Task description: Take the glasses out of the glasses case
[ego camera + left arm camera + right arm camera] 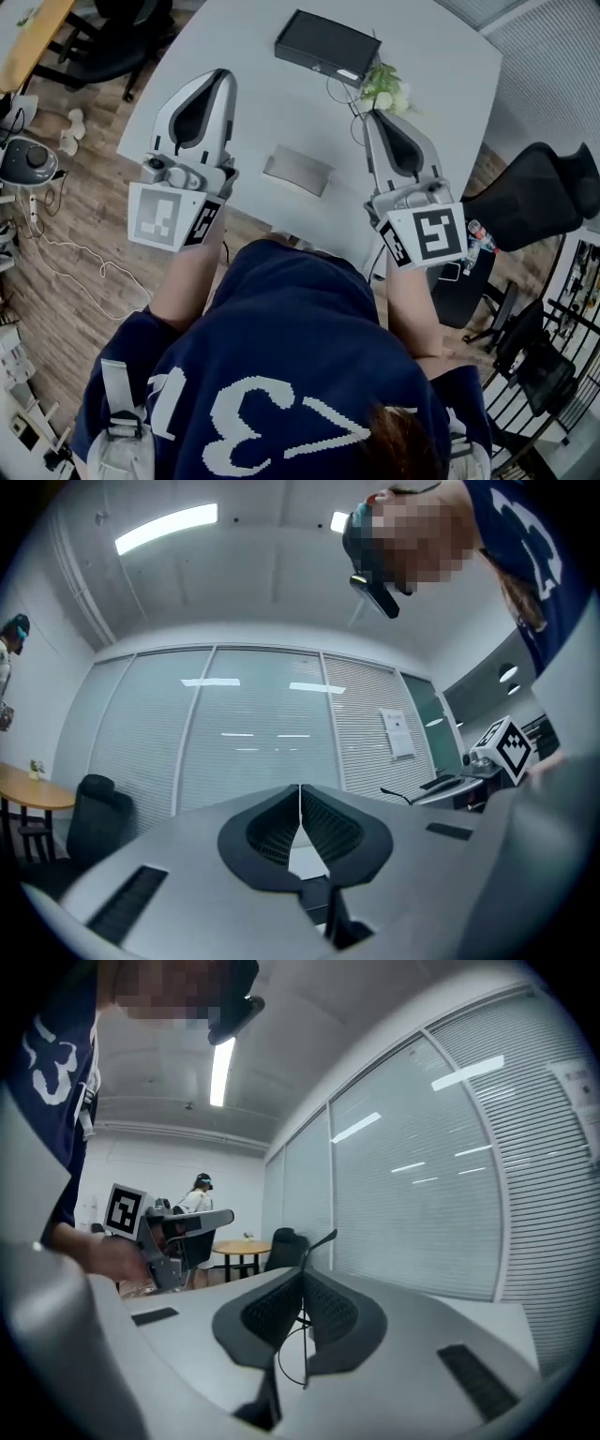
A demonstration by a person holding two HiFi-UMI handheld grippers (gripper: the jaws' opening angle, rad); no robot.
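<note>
A flat grey glasses case lies on the white table between my two grippers. My right gripper is raised to the right of the case, shut on thin wire-framed glasses. In the right gripper view the glasses sit edge-on in the shut right gripper, one thin arm sticking out past the tips and a wire loop hanging below. My left gripper hovers to the left of the case. Its jaws meet with nothing between them in the left gripper view.
A black box and a small bunch of flowers stand at the far side of the table. A black office chair is at the right. Wooden floor with cables lies to the left. A person stands far off by a round table.
</note>
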